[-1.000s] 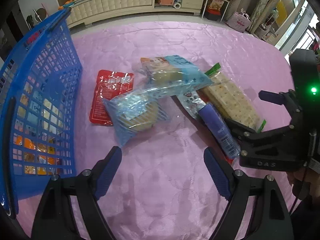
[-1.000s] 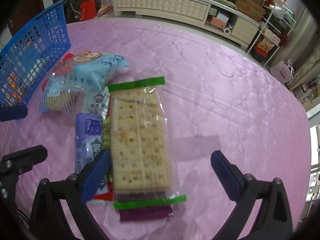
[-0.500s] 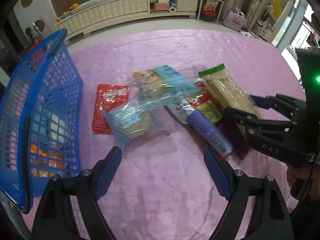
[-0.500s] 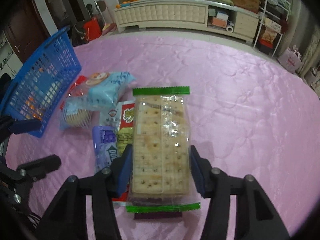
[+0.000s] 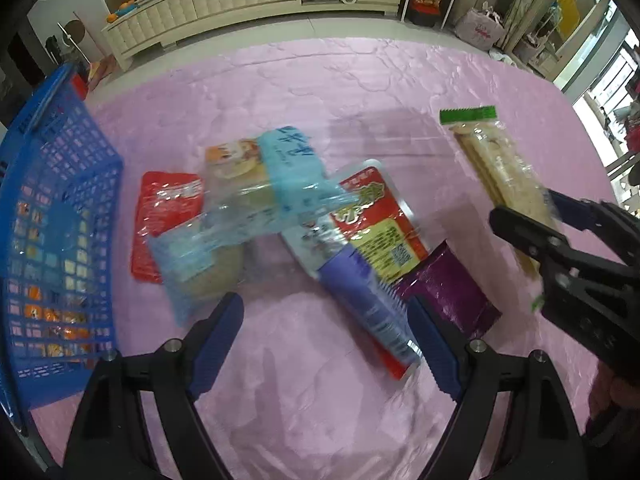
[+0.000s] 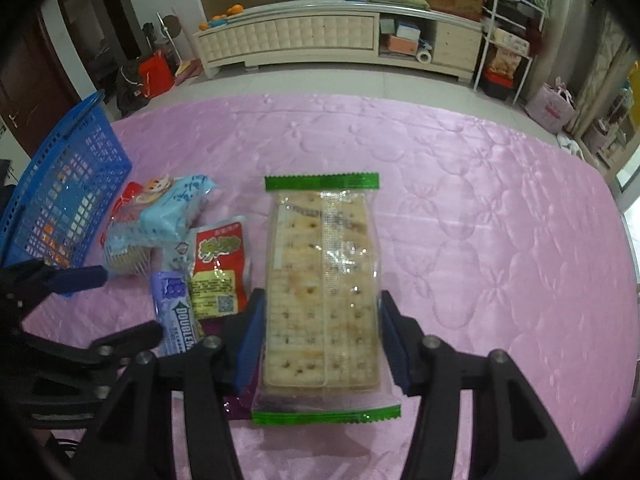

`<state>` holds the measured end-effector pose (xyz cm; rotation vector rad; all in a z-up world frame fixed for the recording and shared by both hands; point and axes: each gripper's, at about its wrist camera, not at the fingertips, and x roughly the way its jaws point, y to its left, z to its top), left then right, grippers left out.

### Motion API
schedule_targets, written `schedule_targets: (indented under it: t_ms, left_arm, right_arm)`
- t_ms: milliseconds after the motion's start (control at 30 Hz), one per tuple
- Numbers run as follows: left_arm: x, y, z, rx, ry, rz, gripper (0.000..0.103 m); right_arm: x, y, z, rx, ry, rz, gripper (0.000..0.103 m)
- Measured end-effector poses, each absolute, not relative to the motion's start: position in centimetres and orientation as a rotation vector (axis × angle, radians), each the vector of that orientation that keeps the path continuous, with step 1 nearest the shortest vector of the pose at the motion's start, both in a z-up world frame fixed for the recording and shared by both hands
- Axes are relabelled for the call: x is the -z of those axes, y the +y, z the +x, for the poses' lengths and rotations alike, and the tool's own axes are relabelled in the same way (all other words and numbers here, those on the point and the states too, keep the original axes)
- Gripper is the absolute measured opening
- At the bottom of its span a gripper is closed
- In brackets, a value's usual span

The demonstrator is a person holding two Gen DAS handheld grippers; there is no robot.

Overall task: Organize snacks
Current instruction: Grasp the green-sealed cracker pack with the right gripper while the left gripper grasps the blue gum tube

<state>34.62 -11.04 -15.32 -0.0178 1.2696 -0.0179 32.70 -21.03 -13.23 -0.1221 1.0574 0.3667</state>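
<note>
Each camera sat on its own tool, looking steeply down along the fingers, close above the pink quilted bed [image 5: 360,80]. Both views shared the snack pile [image 5: 280,216], blue basket [image 6: 60,184] and far white cabinet [image 6: 304,36].

Even indoor light; sheen on pink cloth [image 6: 480,240]. Left view motion-blurred at centre. Fisheye bending, dark corners.
</note>
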Motion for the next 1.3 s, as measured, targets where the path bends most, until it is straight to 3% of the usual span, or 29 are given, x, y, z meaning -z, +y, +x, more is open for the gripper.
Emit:
schedule_targets:
  t_ms: [400,533,933,1200,1267,1300]
  left_arm:
    - [17.8,-13.1,36.3,-0.042,1.322,0.057,0.082]
    - [18.3,-12.5,35.6,-0.018,1.337,0.034,0.073]
    - [17.2,-11.5,34.5,0.037,1.335,0.05,0.025]
    - [15.8,-9.6,32.6,0.042,1.308,0.002,0.024]
    - [15.2,-9.0,32.1,0.044,1.289,0.002,0.001]
    - [15.0,-8.8,32.1,0.049,1.283,-0.005,0.001]
  right_arm:
    - [14.0,-21.3,32.8,-0.378,1.083,-0.156,0.058]
    - [14.4,-20.9,32.7,-0.397,1.096,-0.157,0.058]
    - [14.7,-19.8,32.3,-0.446,1.11,-0.149,0.058]
    - [14.0,-19.4,31.5,-0.465,1.092,-0.129,0.058]
    - [13.5,-19.2,31.1,-0.472,1.077,-0.136,0.058]
    - [13.3,-19.1,30.9,-0.475,1.071,-0.137,0.058]
